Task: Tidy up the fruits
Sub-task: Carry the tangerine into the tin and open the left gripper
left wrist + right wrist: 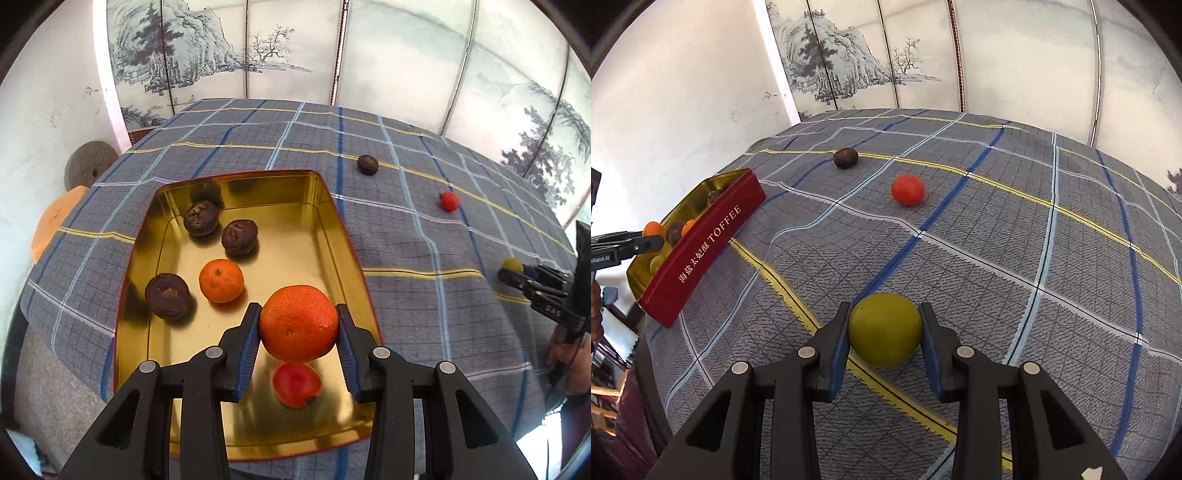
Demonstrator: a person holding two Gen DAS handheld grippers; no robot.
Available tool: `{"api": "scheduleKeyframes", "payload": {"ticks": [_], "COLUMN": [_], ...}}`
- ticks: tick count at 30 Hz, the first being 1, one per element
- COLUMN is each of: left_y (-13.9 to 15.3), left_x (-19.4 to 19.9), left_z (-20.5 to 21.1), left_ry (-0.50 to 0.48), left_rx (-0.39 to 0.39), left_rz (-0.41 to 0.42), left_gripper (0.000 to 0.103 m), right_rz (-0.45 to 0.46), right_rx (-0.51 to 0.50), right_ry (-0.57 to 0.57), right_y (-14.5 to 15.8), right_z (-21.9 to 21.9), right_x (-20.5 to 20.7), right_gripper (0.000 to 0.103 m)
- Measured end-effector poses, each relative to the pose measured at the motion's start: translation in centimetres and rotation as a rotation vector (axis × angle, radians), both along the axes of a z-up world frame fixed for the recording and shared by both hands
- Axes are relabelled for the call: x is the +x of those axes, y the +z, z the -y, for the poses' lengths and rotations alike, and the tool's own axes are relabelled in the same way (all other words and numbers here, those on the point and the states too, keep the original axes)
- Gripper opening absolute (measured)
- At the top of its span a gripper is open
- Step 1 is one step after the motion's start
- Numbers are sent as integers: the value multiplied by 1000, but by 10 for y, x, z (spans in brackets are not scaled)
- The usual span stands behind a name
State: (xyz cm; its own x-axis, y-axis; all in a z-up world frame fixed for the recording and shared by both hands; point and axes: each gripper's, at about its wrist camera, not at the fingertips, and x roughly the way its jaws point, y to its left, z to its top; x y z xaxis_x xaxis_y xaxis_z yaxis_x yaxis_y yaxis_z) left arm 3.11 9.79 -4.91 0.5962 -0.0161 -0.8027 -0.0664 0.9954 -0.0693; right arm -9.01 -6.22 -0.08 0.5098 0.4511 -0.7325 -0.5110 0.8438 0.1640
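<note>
My left gripper (298,322) is shut on a large orange (298,322) and holds it above the near end of the gold tin tray (325,206). In the tray lie a small orange (221,280), a red fruit (296,383) and three dark wrinkled fruits (168,295). My right gripper (884,334) is shut on a green fruit (884,334) just above the checked cloth. A red fruit (907,189) and a dark fruit (846,158) lie loose on the cloth farther back. The tray's red side (701,251) shows at the left of the right wrist view.
The table is covered by a grey-blue checked cloth (406,236). A painted folding screen (258,48) stands behind it. A round grey stone (88,164) and an orange object (55,225) sit beyond the table's left edge.
</note>
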Motion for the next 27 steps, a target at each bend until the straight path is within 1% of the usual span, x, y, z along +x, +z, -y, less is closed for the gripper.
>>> {"api": "scheduleKeyframes", "payload": {"ticks": [3, 6, 16, 24, 27], "left_y": [-2, -5, -11, -14, -15], "left_x": [3, 5, 8, 10, 11], "left_z": [1, 3, 3, 5, 6], "left_ry": [6, 10, 20, 33, 43], "left_rx": [14, 47, 76, 120, 134], "left_rz": [2, 3, 6, 3, 4], "left_gripper": [40, 41, 41, 42, 47], "right_rz": [-13, -16, -23, -35, -34], "right_rx": [7, 3, -11, -13, -16], "right_ry": [-10, -10, -12, -17, -18], "right_y": [-2, -3, -4, -5, -5], "right_z": [1, 1, 0, 2, 1], "right_x": [2, 2, 2, 4, 4], "right_gripper": [33, 33, 33, 33, 33]}}
